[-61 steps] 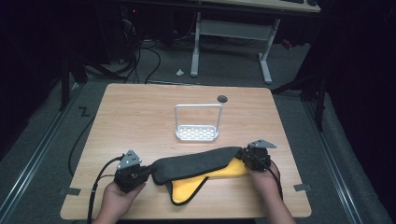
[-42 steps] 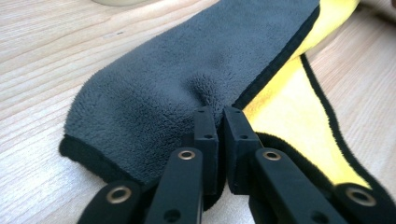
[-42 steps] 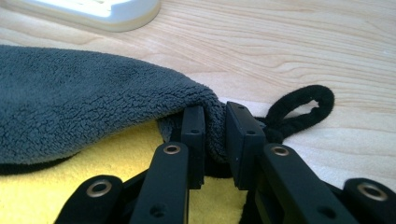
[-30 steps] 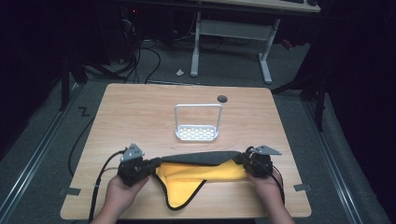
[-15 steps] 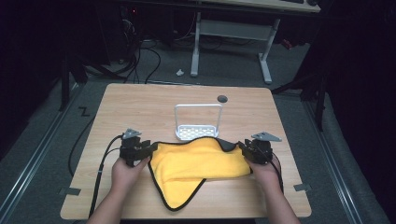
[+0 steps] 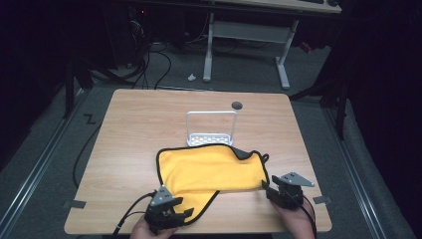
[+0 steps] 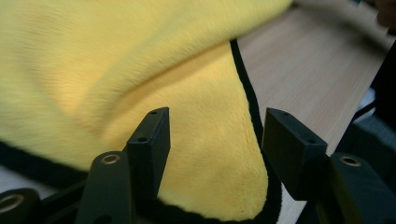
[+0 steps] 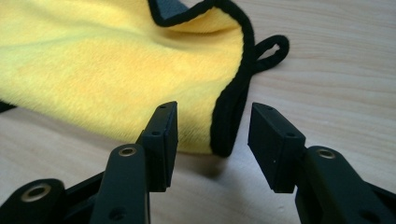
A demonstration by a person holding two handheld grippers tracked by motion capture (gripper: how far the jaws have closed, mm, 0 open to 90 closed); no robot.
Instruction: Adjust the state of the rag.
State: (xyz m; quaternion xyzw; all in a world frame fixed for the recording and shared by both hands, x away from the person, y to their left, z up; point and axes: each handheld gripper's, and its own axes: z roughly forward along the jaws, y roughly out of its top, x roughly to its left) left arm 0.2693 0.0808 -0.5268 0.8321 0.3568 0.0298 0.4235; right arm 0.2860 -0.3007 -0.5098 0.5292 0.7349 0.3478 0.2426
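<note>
The fingers (image 8: pixel 161 140) of the right gripper (image 6: pixel 282 191) are standing wide apart around the black-edged corner of the yellow cloth (image 6: pixel 211 169), gripping nothing. The left gripper (image 6: pixel 166 211) is likewise gaping, its fingers (image 7: pixel 149 144) straddling the cloth's near pointed corner without pinching it. The cloth is lying spread on the wooden table (image 6: pixel 134 134), yellow side up, its hanging loop (image 8: pixel 271 49) resting flat beside the right edge. Its far edge is touching the white wire rack (image 6: pixel 211 130) standing mid-table. A hand (image 6: pixel 296 224) is holding each gripper at the near edge.
</note>
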